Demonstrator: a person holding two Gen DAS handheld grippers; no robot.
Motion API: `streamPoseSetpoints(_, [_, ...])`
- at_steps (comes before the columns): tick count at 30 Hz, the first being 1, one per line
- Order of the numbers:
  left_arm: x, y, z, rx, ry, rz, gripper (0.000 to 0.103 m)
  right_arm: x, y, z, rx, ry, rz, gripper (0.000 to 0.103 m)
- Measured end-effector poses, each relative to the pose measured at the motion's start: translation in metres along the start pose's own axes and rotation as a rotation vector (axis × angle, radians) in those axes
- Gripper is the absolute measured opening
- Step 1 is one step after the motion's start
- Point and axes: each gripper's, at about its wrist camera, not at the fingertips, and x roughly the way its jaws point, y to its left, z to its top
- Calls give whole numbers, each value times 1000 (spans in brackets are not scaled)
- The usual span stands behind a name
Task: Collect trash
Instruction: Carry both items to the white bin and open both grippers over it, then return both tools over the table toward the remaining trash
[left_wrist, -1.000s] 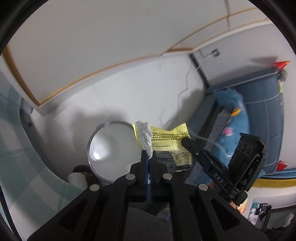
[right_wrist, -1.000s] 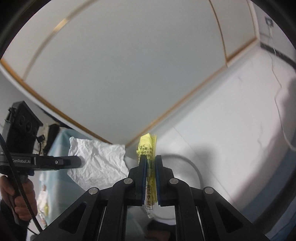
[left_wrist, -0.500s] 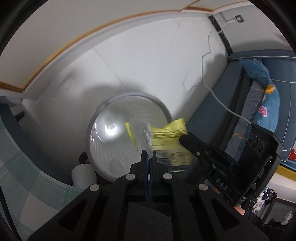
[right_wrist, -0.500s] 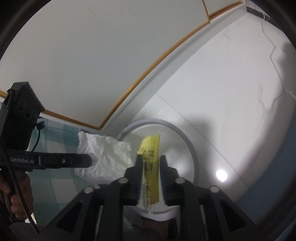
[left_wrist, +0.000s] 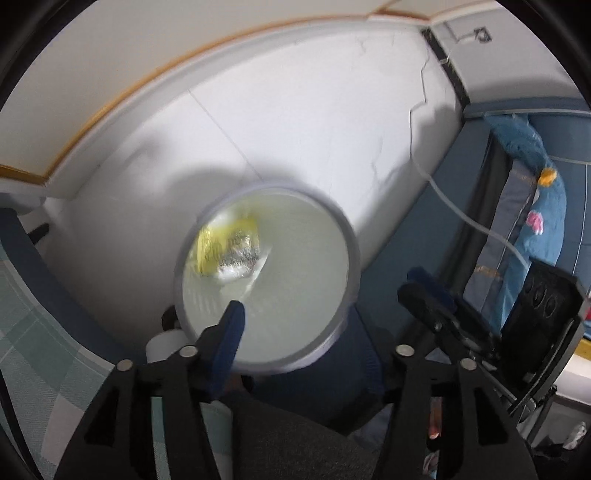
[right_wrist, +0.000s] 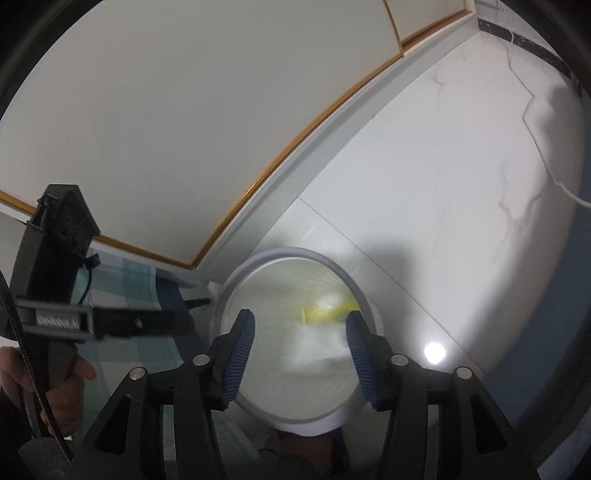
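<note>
Both tongs are seen pointing steeply down over the round white bin (left_wrist: 351, 266), and both are being spread at this moment. The jaws of the left gripper (left_wrist: 328, 306) are opening and nothing is pinched between them; only the bin's mouth is framed in the gap. Just ahead of its left pad, down inside the bin, the yellow wrapper (left_wrist: 231, 245) is caught as a blur, with a pale tissue (left_wrist: 240, 271) smeared against its near edge, both clear of the pads.

The jaws of the right gripper (right_wrist: 297, 341) are opening too, with no thing gripped. Beyond and between its blue ribbed fingertips (right_wrist: 242, 349), nearer the right-hand one, the yellow wrapper (right_wrist: 327, 314) is seen as a streak inside the bin (right_wrist: 236, 288), and a whitish smear is made out just below it. Whether the pieces have landed or are falling cannot be told. Off to the left of the right tongs, the other handle is seen held in a hand (right_wrist: 55, 384)
</note>
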Motion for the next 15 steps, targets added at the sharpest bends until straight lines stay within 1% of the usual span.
streamPoseSetpoints(2, [-8, 0, -2, 4, -29, 0, 59, 0, -6, -3, 0, -1, -2, 54])
streamPoseSetpoints(4, [-18, 0, -5, 9, -51, 24, 64, -4, -6, -2, -1, -3, 2, 56])
streamPoseSetpoints(5, [-24, -1, -9, 12, -71, 40, 65, -4, -6, -5, -5, -8, 3, 58])
streamPoseSetpoints(7, [-42, -5, -19, 25, -139, 95, 66, -12, -1, -7, -18, -25, 1, 62])
streamPoseSetpoints(8, [-50, -6, -24, 29, -175, 122, 67, -16, 1, -6, -24, -36, 6, 63])
streamPoseSetpoints(10, [-71, -11, -35, 31, -258, 182, 67, -26, 7, -5, -32, -56, 13, 66])
streamPoseSetpoints(12, [-92, -12, -48, 14, -347, 228, 67, -38, 17, -3, -47, -88, 25, 66])
streamPoseSetpoints(15, [-117, -6, -66, -20, -449, 271, 67, -55, 36, -2, -89, -137, 45, 66])
